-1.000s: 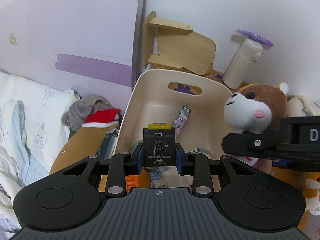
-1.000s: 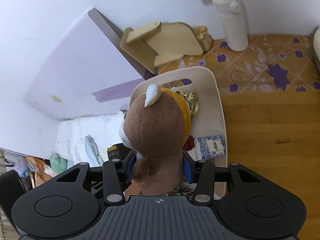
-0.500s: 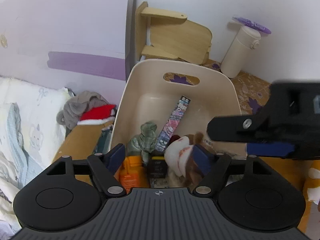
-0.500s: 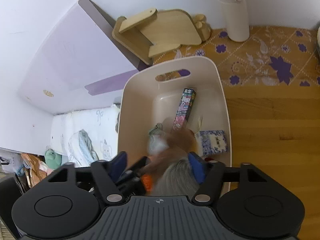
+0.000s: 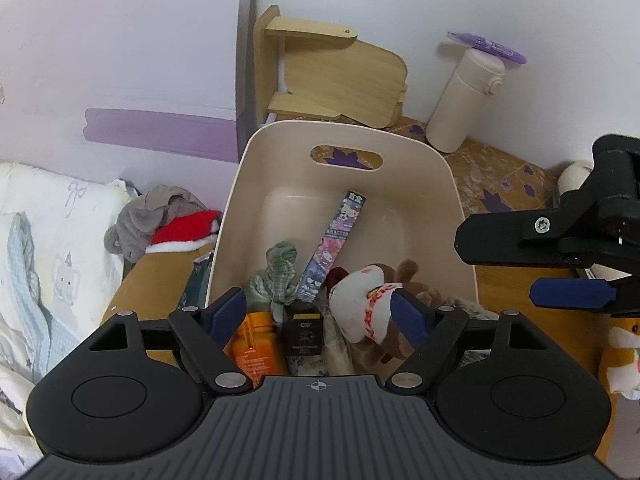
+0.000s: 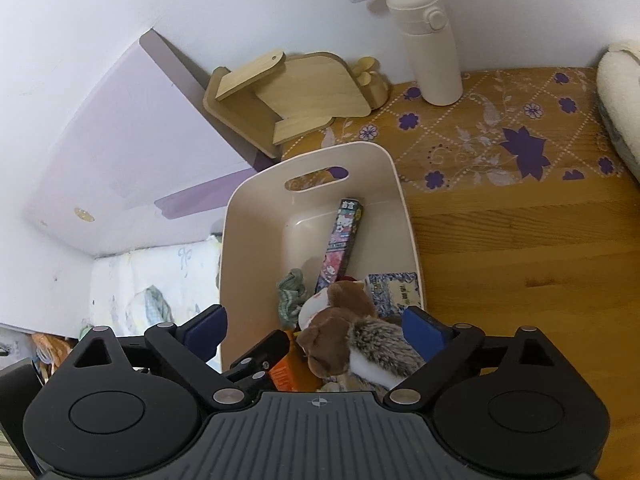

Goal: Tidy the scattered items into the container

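Observation:
The cream bin (image 5: 448,176) holds a cartoon-printed long box (image 5: 340,236), a green checked cloth (image 5: 276,276), an orange bottle (image 5: 252,348), a small black box (image 5: 302,332) and a brown plush toy (image 5: 376,304). My left gripper (image 5: 316,316) hangs over the bin's near end, jaws opening wide; the black box lies loose below them. In the right wrist view my right gripper (image 6: 316,330) is above the bin (image 6: 408,216), jaws opening, and the plush toy (image 6: 340,332) rests in the bin beneath them, untouched by the pads.
A white flask (image 5: 464,104) with a purple pen (image 5: 488,44) on top and a wooden stand (image 5: 336,76) sit by the back wall. A floral mat (image 6: 500,140) covers the wooden tabletop. Bedding (image 5: 48,240) and bundled clothes (image 5: 168,224) lie left of the bin.
Both grippers have opened. The black box left the left gripper and the plush toy left the right gripper; both now lie in the bin.

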Demonstrator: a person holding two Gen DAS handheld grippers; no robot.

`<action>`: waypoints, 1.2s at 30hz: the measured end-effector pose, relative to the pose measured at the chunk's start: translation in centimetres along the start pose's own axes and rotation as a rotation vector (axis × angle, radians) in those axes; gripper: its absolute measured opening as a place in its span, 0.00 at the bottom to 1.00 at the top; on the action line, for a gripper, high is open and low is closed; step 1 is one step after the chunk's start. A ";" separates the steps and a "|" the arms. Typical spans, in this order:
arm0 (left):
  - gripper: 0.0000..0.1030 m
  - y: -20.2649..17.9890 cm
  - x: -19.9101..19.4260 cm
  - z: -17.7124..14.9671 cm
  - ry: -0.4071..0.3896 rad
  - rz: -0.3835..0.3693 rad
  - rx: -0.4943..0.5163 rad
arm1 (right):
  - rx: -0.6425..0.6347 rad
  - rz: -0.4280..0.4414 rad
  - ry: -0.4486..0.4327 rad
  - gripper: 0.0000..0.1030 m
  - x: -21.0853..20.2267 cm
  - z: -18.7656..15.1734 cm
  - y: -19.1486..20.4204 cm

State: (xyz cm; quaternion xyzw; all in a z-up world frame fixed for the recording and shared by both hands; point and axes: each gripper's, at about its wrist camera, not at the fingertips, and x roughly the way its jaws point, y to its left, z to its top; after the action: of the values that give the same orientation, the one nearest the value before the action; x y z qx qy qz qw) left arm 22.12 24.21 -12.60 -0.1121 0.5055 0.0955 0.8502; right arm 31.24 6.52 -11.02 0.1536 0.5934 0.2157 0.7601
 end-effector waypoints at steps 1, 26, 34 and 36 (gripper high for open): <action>0.79 0.0 -0.1 0.0 -0.001 -0.001 0.003 | 0.001 -0.002 -0.003 0.93 -0.1 -0.1 0.0; 0.79 -3.3 -6.9 -2.8 -0.067 0.061 0.058 | -0.143 -0.114 -0.085 0.99 -6.3 -2.8 -0.2; 0.79 -6.5 -11.3 -4.9 -0.116 0.087 0.084 | -0.209 -0.157 -0.107 0.99 -10.9 -4.7 -1.3; 0.79 -7.5 -12.3 -5.3 -0.124 0.087 0.097 | -0.223 -0.166 -0.123 0.99 -12.1 -5.3 -1.6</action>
State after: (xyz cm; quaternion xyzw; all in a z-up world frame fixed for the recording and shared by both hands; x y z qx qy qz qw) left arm 13.90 14.94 -3.52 -0.0426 0.4603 0.1146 0.8793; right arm 23.89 -1.16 -2.99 0.0314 0.5289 0.2068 0.8225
